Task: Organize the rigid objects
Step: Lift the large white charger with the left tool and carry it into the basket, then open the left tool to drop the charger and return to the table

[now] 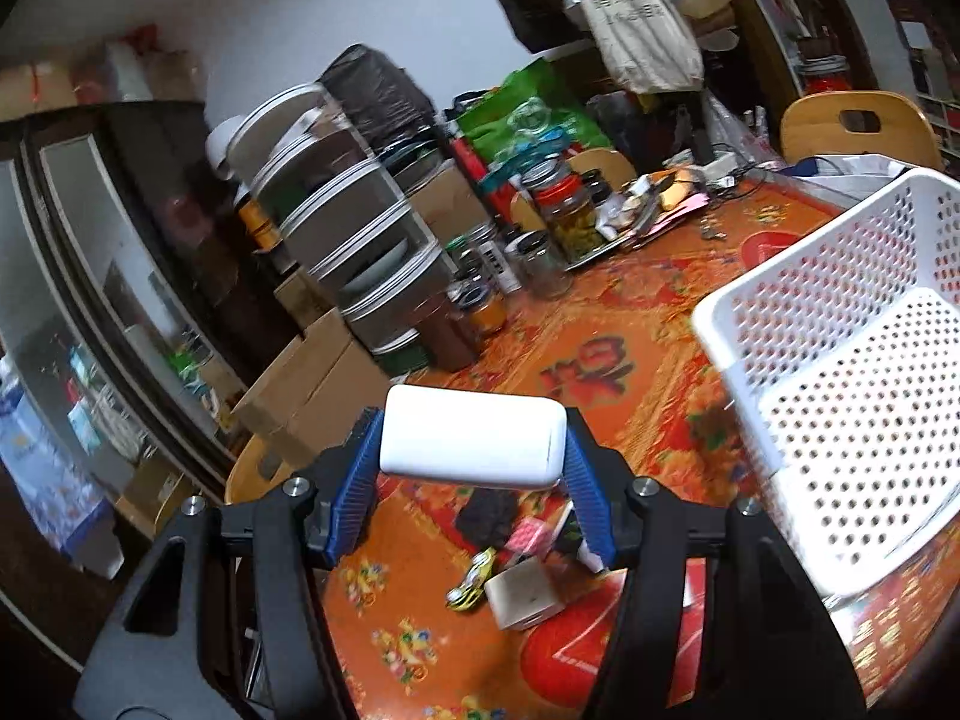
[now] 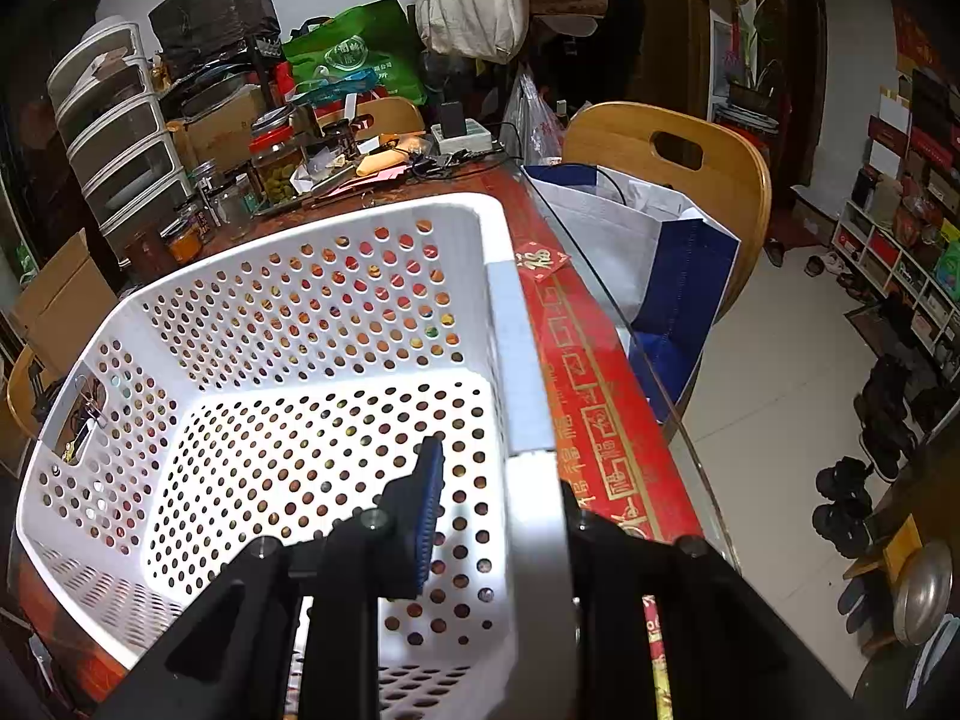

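The left tool [image 1: 474,450] clamps the white case [image 1: 473,444] crosswise, with the empty basket [image 1: 840,360] lying toward two o'clock and the right tool [image 2: 492,516] shut on its rim.

- The room light is soft and a bit dim, with dark round corners in both views.
- The white basket [image 2: 288,360] shines brightest, washed out on its floor.
- Left of the basket [image 1: 840,360], the cabinet [image 1: 90,252] looks smeared.
- Straight lines bend near the edges.
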`<state>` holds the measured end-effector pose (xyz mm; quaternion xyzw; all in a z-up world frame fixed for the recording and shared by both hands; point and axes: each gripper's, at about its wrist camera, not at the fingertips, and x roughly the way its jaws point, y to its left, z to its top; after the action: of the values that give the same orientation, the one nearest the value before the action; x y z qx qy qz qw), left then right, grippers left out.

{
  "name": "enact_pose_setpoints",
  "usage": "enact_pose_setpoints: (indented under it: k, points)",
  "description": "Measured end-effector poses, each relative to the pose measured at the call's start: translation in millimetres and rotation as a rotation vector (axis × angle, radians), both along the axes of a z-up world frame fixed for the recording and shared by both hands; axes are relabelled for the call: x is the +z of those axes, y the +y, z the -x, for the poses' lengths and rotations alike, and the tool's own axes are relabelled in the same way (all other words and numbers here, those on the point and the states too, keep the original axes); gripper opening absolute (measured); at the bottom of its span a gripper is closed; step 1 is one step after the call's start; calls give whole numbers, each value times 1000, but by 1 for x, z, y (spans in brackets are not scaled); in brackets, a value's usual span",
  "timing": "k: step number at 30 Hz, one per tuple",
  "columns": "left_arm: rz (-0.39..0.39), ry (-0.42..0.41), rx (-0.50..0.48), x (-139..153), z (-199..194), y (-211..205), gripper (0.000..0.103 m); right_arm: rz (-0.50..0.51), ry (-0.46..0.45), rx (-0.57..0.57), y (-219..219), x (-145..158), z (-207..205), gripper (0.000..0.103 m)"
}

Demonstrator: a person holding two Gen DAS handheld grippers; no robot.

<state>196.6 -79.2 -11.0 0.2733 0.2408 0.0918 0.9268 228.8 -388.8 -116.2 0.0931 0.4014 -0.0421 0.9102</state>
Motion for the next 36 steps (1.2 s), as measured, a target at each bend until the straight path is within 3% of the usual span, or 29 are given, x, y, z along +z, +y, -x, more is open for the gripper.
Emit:
enact_pose_setpoints:
  k: [9,15,22,24,30,33,34,36]
  points:
    - [-55,99,-142,-2,-26,-102,56,7,7,5,1,0,-1,22]
    - [-184,300,-185,-47,-59,-165,56,12,9,8,2,0,-1,22]
    - [-251,574,-187,-106,-92,-185,56,12,8,12,3,1,-1,22]
    - [-270,611,-180,-116,-96,-187,56,6,9,14,3,1,-1,22]
    - [-231,764,-220,-135,-108,-186,55,7,18,10,1,1,-3,22]
    - [-198,672,-241,-116,-106,-177,83,14,27,3,1,0,-4,22]
    - [-166,646,-249,-107,-104,-172,83,19,29,1,2,0,-4,22]
    - [-27,568,-270,-69,-91,-144,83,27,35,1,3,0,-5,22]
